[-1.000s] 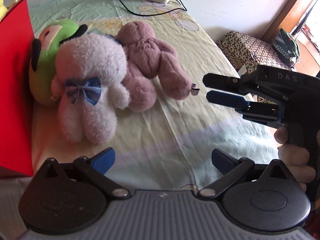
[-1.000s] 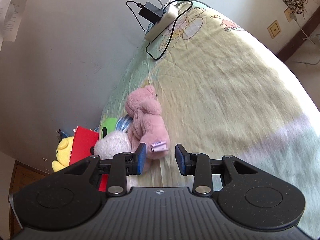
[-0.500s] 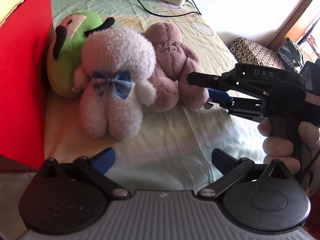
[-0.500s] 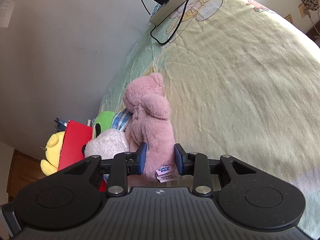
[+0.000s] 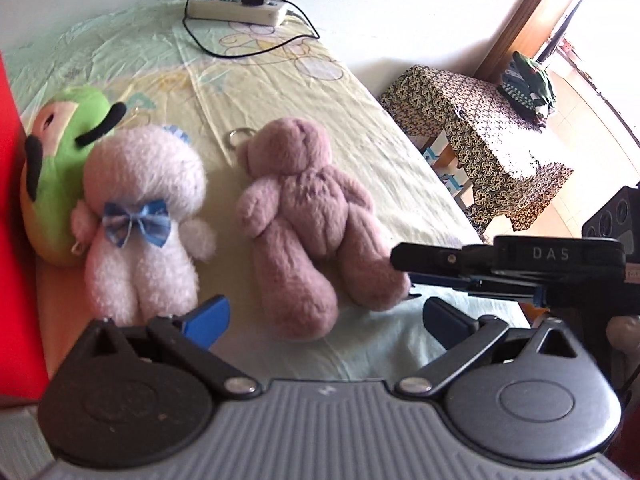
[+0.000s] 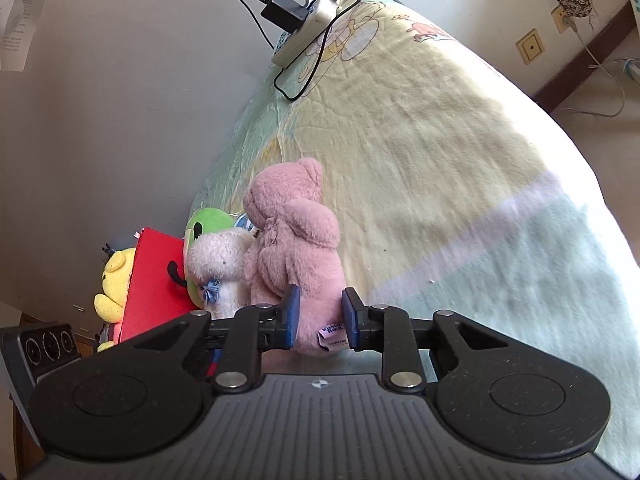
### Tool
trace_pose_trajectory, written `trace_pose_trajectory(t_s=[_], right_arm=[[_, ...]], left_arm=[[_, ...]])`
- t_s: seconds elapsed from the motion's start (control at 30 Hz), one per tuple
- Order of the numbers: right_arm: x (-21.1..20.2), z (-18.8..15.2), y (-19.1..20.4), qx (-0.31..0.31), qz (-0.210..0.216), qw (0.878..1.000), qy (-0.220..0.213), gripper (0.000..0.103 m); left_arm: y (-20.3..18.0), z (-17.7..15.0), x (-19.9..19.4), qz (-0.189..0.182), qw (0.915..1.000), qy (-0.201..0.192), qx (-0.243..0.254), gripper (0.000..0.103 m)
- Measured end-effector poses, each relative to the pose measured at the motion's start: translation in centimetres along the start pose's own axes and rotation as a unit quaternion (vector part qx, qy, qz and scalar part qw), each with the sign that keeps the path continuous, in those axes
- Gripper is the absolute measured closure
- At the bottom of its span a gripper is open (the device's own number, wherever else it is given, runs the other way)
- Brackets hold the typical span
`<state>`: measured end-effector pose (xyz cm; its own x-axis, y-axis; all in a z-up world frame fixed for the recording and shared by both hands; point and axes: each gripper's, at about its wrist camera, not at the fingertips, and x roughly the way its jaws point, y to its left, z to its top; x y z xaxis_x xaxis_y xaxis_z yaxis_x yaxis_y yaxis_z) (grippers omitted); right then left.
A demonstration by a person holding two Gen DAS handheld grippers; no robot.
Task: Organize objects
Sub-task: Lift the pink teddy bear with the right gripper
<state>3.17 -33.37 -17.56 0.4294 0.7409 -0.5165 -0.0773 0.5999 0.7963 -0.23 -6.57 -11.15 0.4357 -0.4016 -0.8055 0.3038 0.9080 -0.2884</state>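
A pink teddy bear (image 5: 304,216) lies on its back on the bed, also seen in the right wrist view (image 6: 294,240). My right gripper (image 6: 319,318) is shut on the bear's leg near its white tag (image 6: 333,332); it also shows in the left wrist view (image 5: 404,270). A white plush with a blue bow (image 5: 140,216) and a green plush (image 5: 56,168) lie left of the bear, against a red box (image 5: 12,240). My left gripper (image 5: 324,316) is open and empty, just short of the bear's legs.
A power strip with a charger and cable (image 5: 240,8) lies at the bed's far end. A yellow plush (image 6: 114,280) sits behind the red box (image 6: 152,280). A stool with patterned cloth (image 5: 476,128) stands right of the bed (image 6: 440,140).
The right gripper closed on the pink bear's leg and pulled the bear to the right, away from the white plush. The left gripper shifted closer to the toys.
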Motion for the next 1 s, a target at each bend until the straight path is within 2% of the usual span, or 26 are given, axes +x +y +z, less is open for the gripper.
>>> trace_pose_trajectory(t_s=[0.17,0.23,0.27,0.4,0.57,0.7,1.0], right_arm=[[-0.3,0.8,0.2,-0.017,-0.011,1.0,-0.023,0.075],[0.6,1.6,0.3,-0.012,0.004,0.999,-0.029,0.07],[1.2,1.9,0.3,-0.013,0.009,1.0,-0.026,0.066],[3.8,2.9,0.7,-0.025,0.009,1.0,-0.008,0.065],[5.7,3.3,1.2,-0.042,0.031,0.999,0.015,0.064],[5.9,3.4,0.4,-0.03,0.052,0.998,0.017,0.07],[5.4,2.8,0.5,-0.046,0.052,0.998,0.006,0.071]], left_arm=[[-0.1,1.9,1.8,0.006,0.9999,-0.002,0.011,0.001],[0.4,2.5,2.6,0.001,1.0,0.003,0.004,0.001],[0.6,2.8,3.1,-0.002,1.0,0.007,0.0,0.001],[0.7,3.6,4.7,0.002,1.0,0.006,0.005,0.002],[1.1,3.7,5.5,0.027,0.9996,-0.01,0.004,0.002],[0.9,3.5,5.6,0.037,0.9989,-0.02,0.018,0.0],[0.9,3.9,5.7,0.04,0.9991,-0.007,0.013,0.0]])
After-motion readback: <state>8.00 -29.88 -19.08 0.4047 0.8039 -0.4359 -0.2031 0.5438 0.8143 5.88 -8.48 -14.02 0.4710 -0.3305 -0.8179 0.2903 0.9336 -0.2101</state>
